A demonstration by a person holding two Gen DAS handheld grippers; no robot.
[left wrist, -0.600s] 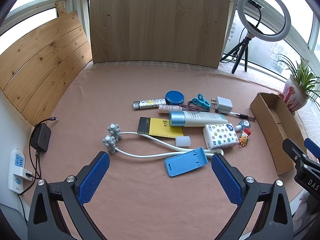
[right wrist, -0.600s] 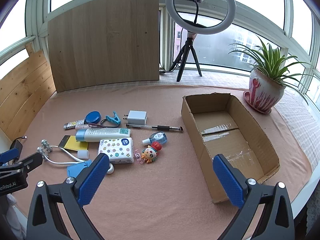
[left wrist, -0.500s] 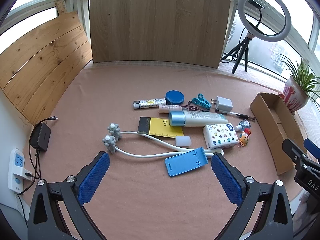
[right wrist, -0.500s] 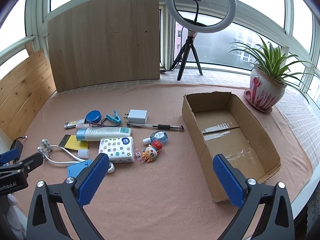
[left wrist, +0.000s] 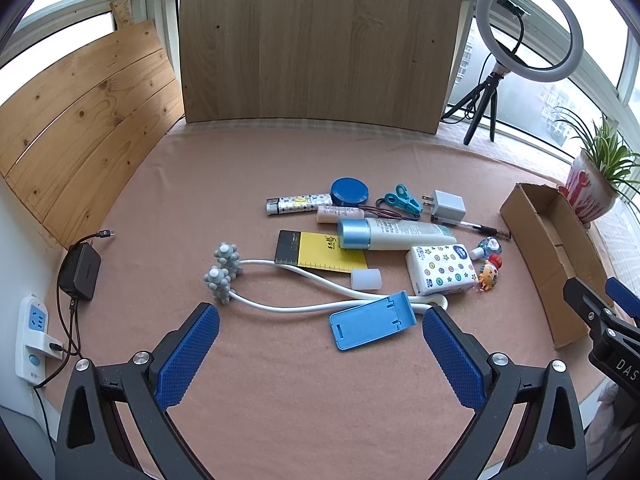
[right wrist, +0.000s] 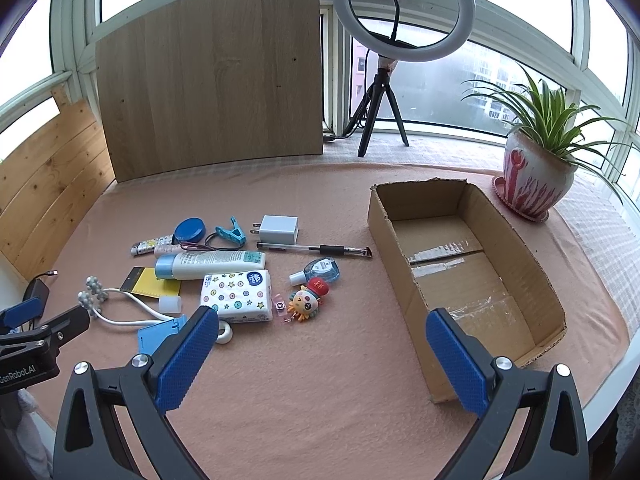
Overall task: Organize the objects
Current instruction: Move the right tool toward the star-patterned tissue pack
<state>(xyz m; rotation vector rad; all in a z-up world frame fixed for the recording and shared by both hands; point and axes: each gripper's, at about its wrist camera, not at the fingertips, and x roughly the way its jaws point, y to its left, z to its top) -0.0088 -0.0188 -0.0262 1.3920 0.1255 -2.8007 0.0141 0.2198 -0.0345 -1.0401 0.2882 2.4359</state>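
Observation:
Small items lie scattered on the pink cloth: a blue phone stand (left wrist: pixel 372 322), a white neck massager with grey knobs (left wrist: pixel 224 272), a yellow notepad (left wrist: pixel 320 256), a lotion tube (left wrist: pixel 392 234), a tissue pack (right wrist: pixel 238 296), a pen (right wrist: pixel 316 248), a white charger (right wrist: pixel 278 229) and a doll keychain (right wrist: pixel 306 302). An open cardboard box (right wrist: pixel 536 276) stands to their right with nothing in it. My left gripper (left wrist: pixel 320 352) hovers open just short of the phone stand. My right gripper (right wrist: pixel 322 356) hangs open between the items and the box, holding nothing.
A wooden board (left wrist: pixel 320 40) leans against the window at the back. A ring light on a tripod (right wrist: pixel 400 16) and a potted plant (right wrist: pixel 536 176) stand at the back right. A power strip and black adapter (left wrist: pixel 78 270) lie at the far left edge.

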